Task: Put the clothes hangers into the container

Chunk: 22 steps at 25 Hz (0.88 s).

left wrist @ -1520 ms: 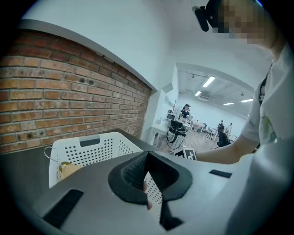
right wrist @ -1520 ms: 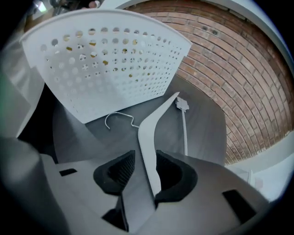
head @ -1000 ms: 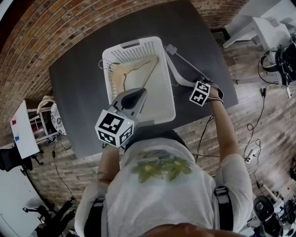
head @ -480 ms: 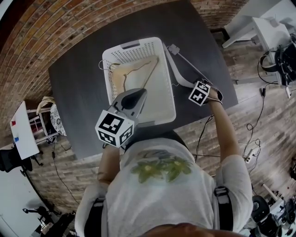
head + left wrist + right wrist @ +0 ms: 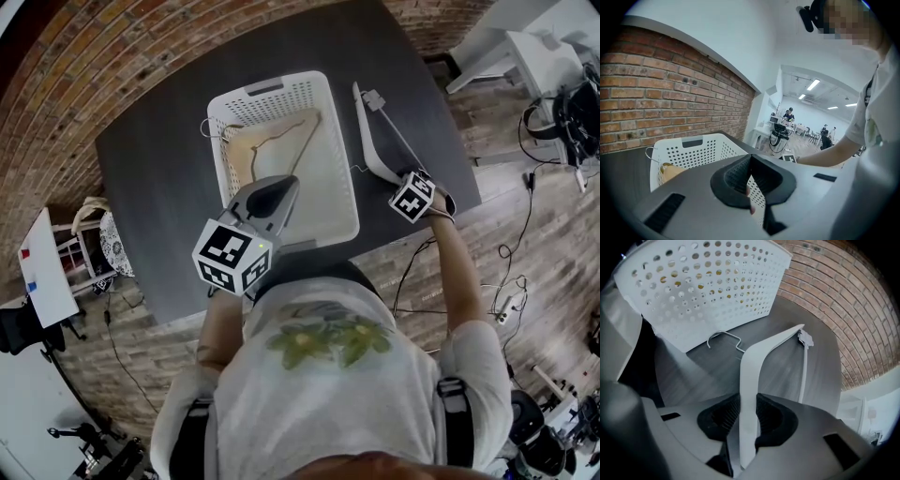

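The right gripper (image 5: 748, 423), jaws just drawn in, now clamps one arm of the white hanger (image 5: 757, 357), whose far end has swung away from the basket (image 5: 281, 108): pick-up judged secure, transfer outstanding.

We find the basket (image 5: 281, 86) in the middle of the tabletop (image 5: 159, 187), its near wall close to the near edge. Inside it lies one hanger (image 5: 291, 128), toward the far left, with its hook poking out over the left wall. A second hanger (image 5: 366, 141) is right of the basket and apart from it, between the basket and the tabletop's right edge, running from near to far.
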{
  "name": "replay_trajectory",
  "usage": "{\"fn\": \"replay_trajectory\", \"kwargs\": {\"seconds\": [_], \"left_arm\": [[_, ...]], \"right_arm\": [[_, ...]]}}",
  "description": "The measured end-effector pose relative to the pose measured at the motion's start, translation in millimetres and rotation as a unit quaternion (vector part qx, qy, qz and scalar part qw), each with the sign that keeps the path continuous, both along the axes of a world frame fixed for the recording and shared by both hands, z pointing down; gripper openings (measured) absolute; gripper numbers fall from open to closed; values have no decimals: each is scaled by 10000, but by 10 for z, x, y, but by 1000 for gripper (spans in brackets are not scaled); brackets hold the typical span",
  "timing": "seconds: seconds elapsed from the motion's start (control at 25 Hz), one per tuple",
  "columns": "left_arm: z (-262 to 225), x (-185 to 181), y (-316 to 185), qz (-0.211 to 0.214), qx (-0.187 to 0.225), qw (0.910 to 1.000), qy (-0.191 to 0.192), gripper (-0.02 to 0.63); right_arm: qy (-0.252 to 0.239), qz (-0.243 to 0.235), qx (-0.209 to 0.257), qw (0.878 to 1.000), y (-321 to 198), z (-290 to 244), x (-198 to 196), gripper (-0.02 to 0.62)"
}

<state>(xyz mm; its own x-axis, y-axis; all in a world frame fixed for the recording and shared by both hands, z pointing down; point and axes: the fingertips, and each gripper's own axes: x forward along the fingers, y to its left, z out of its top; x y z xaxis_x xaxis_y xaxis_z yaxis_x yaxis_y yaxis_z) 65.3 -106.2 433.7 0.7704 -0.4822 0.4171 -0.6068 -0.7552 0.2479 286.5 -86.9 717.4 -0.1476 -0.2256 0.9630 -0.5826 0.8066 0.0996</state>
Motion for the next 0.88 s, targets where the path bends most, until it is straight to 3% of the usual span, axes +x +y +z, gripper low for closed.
{"fn": "replay_trajectory", "kwargs": {"seconds": [0.36,0.48,0.68,0.88], "left_arm": [[-79,-9,92,169,54,9998,107,29],[-101,-37,131,185,73,9997,142,29],[-159,-95,203,226,116,9995,173,29],[-200,-185,219,220,159,9995,189,29]], "right_arm": [[-143,794,161,9966,70,-239,163,126],[-411,1240,215,9912,72,-293,165,126],[-1320,2265,152,9649,77,-491,63,126],[-1818,2988,186,9366,42,-593,6,126]]}}
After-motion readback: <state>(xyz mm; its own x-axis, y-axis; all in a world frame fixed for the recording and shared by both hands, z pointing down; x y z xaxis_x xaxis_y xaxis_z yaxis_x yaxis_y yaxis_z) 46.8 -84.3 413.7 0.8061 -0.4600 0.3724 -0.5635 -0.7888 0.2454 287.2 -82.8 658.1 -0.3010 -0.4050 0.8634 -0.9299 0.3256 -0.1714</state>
